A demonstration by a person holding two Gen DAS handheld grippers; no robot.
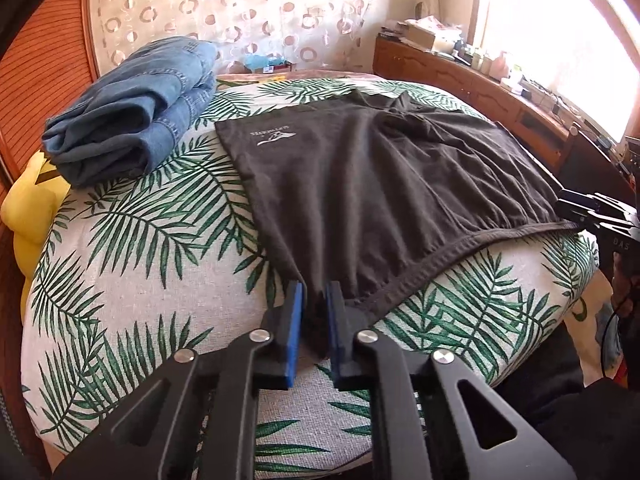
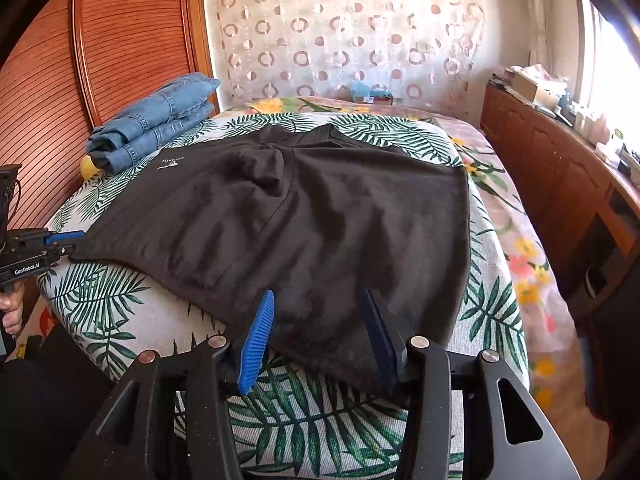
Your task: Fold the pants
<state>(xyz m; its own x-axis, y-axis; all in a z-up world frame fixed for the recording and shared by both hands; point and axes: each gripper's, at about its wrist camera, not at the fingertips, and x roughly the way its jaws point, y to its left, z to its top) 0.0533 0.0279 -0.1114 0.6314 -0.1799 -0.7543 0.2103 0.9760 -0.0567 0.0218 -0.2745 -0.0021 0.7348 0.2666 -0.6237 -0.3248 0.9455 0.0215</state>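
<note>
Dark brown shorts (image 1: pixel 380 184) with a small white logo lie spread flat on a leaf-print cushioned surface (image 1: pixel 140 240). My left gripper (image 1: pixel 316 286) is shut on the near left corner of their waistband, and the fabric is bunched between the blue pads. In the right wrist view the shorts (image 2: pixel 300 220) fill the middle. My right gripper (image 2: pixel 319 293) is open, its fingers standing wide apart on either side of the near right corner, with cloth between them but not pinched. Each gripper shows at the edge of the other view: the right gripper (image 1: pixel 576 210) and the left gripper (image 2: pixel 74 246).
Folded blue jeans (image 1: pixel 132 112) are stacked at the far left of the surface, with a yellow soft toy (image 1: pixel 28 208) beside them. A slatted wooden wardrobe (image 2: pixel 100 60) stands on the left. A wooden cabinet (image 2: pixel 560 168) with clutter runs along the right. A floral bed cover (image 2: pixel 520 260) lies between the surface and the cabinet.
</note>
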